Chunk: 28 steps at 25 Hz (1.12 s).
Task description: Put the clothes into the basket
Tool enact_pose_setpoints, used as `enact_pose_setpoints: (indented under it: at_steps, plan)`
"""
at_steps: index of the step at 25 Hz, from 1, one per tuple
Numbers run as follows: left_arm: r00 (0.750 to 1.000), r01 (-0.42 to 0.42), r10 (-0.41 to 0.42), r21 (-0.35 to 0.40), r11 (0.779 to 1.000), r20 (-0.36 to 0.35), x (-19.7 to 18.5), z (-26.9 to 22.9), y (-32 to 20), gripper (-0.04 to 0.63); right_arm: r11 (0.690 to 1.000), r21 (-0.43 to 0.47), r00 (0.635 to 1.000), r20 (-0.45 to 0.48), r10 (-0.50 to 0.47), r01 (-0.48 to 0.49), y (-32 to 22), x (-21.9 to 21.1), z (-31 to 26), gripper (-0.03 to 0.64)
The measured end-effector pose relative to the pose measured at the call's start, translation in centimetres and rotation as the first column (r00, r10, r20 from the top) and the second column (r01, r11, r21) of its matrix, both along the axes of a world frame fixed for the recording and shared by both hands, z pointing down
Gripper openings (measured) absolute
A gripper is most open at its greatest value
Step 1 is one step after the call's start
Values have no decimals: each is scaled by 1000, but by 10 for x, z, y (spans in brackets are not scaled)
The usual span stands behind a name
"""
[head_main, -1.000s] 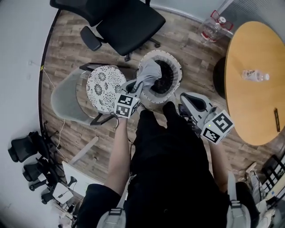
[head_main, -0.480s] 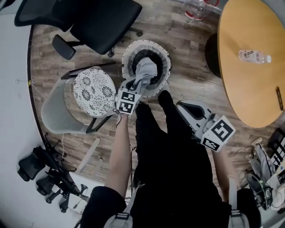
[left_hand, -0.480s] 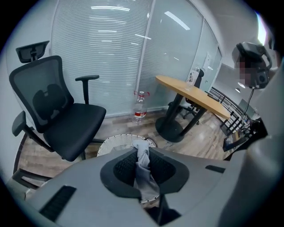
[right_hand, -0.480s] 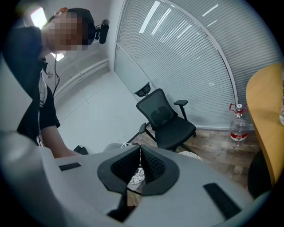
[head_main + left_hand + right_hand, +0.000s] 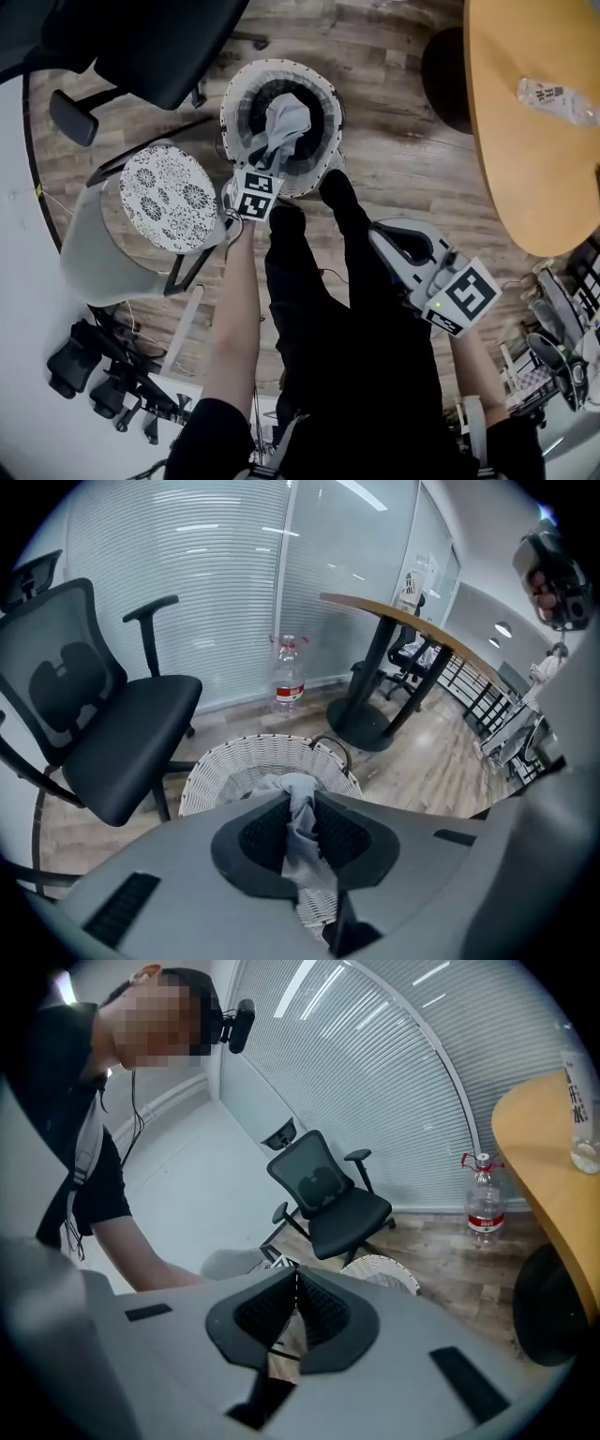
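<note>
An office chair [image 5: 141, 37] and patterned stool [image 5: 169, 197] (both close) stand beside the basket [image 5: 281, 67].

A light grey, crumpled cloth garment [image 5: 284, 122] hangs with its upper end pinched between the pressed-together jaws of the left gripper [image 5: 266, 167]. Its bunched lower part sits inside the round white wicker basket [image 5: 234, 94], toward the near rim. The basket stands upright on the floor, its inside dark, with a dark loop handle [image 5: 330, 745] at its right rim.
</note>
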<state>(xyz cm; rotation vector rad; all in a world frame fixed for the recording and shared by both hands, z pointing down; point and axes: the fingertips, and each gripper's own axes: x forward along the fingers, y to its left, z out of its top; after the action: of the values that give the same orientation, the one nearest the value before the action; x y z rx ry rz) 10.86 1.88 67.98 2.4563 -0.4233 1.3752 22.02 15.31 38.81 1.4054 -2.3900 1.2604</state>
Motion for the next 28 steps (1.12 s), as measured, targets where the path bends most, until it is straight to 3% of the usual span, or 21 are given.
enact_pose_setpoints:
  at_steps: [4,16,28]
  plan:
    - [998,-31,33,-49,998,53,6,46,4,63,999,-25,999,16,28,-27,3,1,29,17]
    - [986,-102,120,-152,983,117,38,141,14,63,994,-78,996,40,82,-79,4,16,93,17]
    - [948,-178,226,-214,960,224,54,220,31,64,968,-163,978,57,201,-189,20,34,124,17]
